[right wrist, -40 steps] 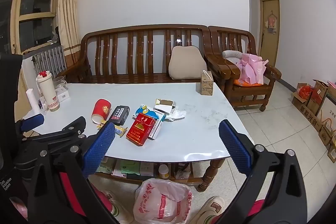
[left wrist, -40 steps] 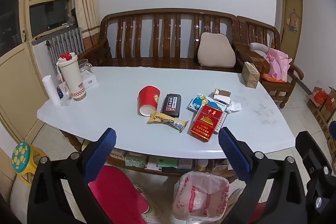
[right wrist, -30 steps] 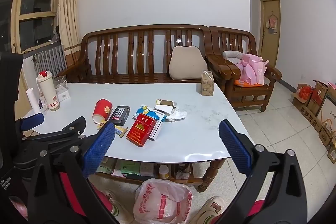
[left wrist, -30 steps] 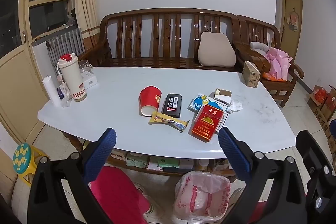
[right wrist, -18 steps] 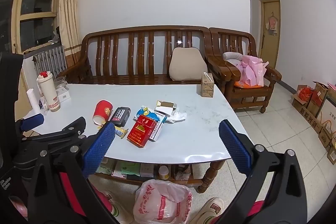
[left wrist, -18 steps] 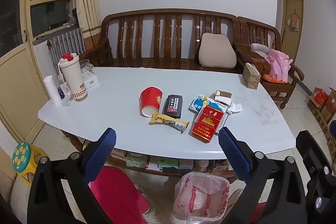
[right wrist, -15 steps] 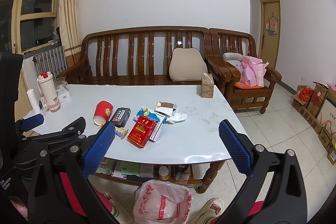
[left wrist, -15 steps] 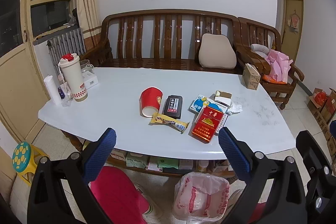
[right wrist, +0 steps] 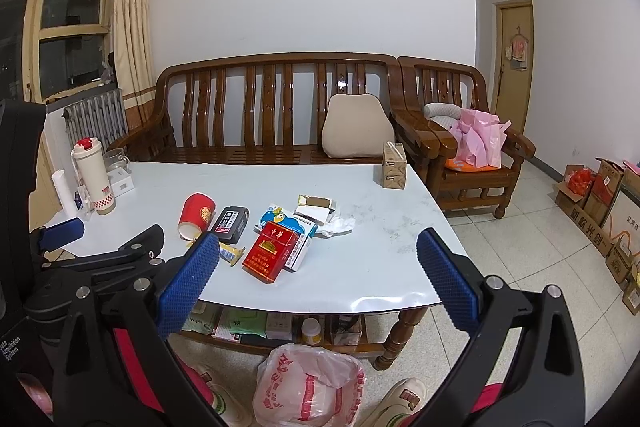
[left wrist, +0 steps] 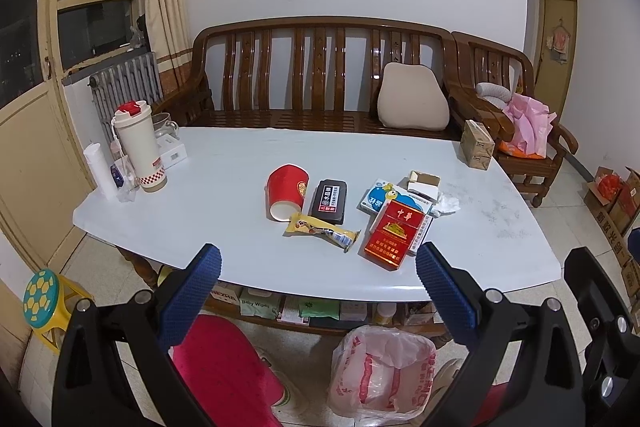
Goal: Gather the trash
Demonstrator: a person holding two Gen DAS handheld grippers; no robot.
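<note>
On the white bench (left wrist: 224, 195), near its middle, lies the trash in a loose cluster: a red paper cup (left wrist: 287, 190) tipped on its side with its mouth toward the near edge, a black flat box (left wrist: 330, 201) just beside it, and a yellow snack wrapper (left wrist: 322, 230) lying across in front of both. To the right of these a red cigarette carton (left wrist: 394, 233) rests partly on top of a blue and white packet (left wrist: 380, 197), with a small opened cardboard box (left wrist: 423, 183) and a crumpled white tissue (left wrist: 447, 205) behind. Below the near edge of the bench, on the tiled floor, stands a pink and white plastic bag (left wrist: 380, 375) with its mouth open.

The left hand-held gripper (left wrist: 316, 291) hangs in front of the bench edge with its blue-padded fingers spread wide and nothing between them. The right hand-held gripper (right wrist: 318, 277) is likewise spread and empty, held short of the bench; the red carton shows between its fingers.

At the far left corner of the bench stand a cream thermos with a red lid (left wrist: 138, 147) and some small bottles, and at the far right corner a brown tissue box (left wrist: 476, 150). Behind the bench is a wooden sofa (left wrist: 320, 75) with a beige cushion (left wrist: 412, 103).
</note>
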